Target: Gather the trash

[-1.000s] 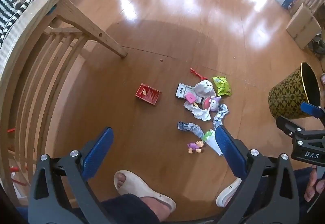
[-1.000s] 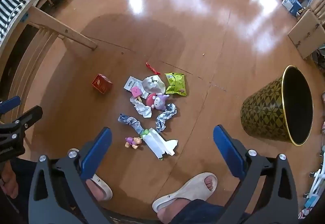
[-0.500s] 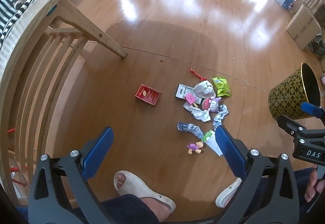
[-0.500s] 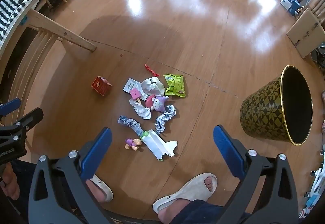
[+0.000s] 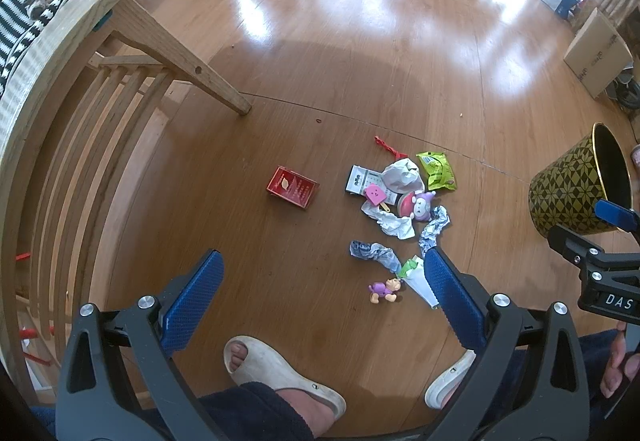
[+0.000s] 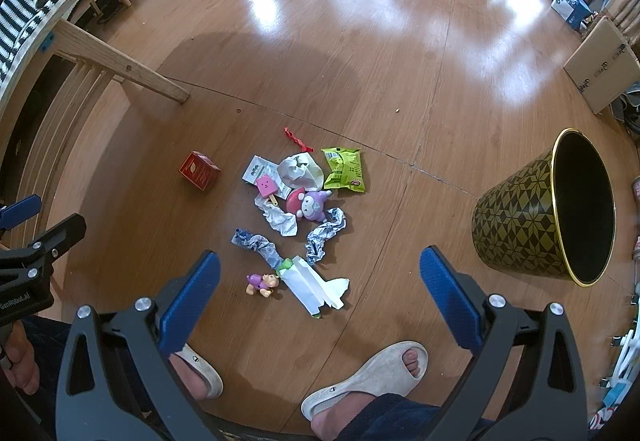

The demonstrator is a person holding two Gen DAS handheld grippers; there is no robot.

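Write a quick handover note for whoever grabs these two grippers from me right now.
Left gripper: open, empty, held above the floor.
Right gripper: open, empty, also held high.
Trash lies in a loose pile on the wood floor: green snack bag, crumpled white paper, foil scraps, red box off to the left. Small toys are mixed in.
Patterned bin sits tilted to the right of the pile.
Nothing picked yet; everything remains.
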